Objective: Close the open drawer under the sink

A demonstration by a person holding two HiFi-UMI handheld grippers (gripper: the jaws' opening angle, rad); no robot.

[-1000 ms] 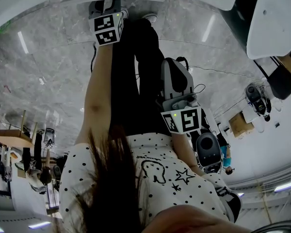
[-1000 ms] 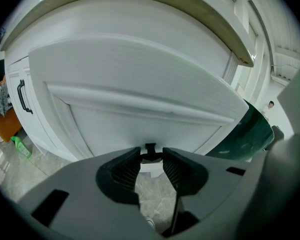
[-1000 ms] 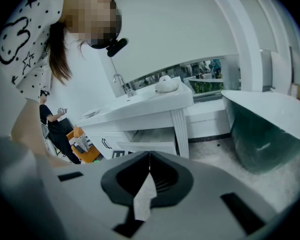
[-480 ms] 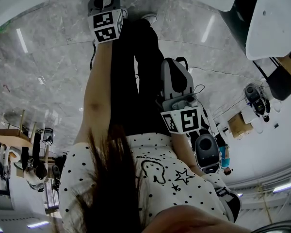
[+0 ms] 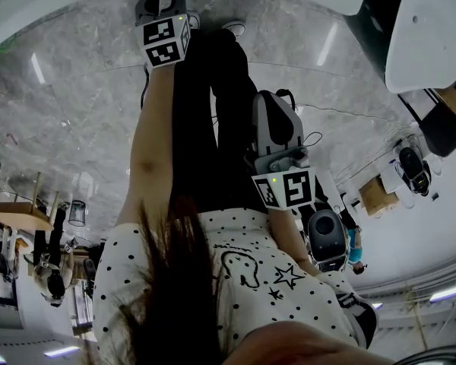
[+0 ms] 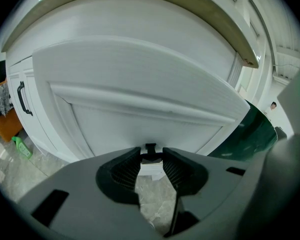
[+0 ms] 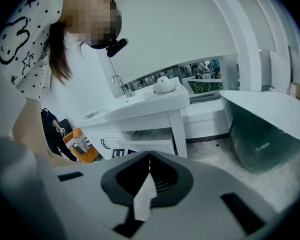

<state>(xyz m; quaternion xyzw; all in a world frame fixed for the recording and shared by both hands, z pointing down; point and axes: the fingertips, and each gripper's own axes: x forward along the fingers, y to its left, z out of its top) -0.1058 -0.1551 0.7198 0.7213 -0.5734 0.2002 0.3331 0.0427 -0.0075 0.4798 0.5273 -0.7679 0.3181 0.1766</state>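
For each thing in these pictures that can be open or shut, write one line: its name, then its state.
drawer: open, its front standing out from the cabinet.
left gripper: jaws apart, the drawer's black handle between their tips.
right gripper: jaws together, nothing between them.
cabinet door beside the drawer: closed.

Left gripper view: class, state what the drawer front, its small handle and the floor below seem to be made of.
Drawer front: probably painted wood or board, satin white, judging by the moulded frame and soft sheen.
Handle: likely metal with a matte black finish; it is thin and dark.
Floor: marble or marble-look tile with grey veining, and glossy, since the head view shows light reflections.
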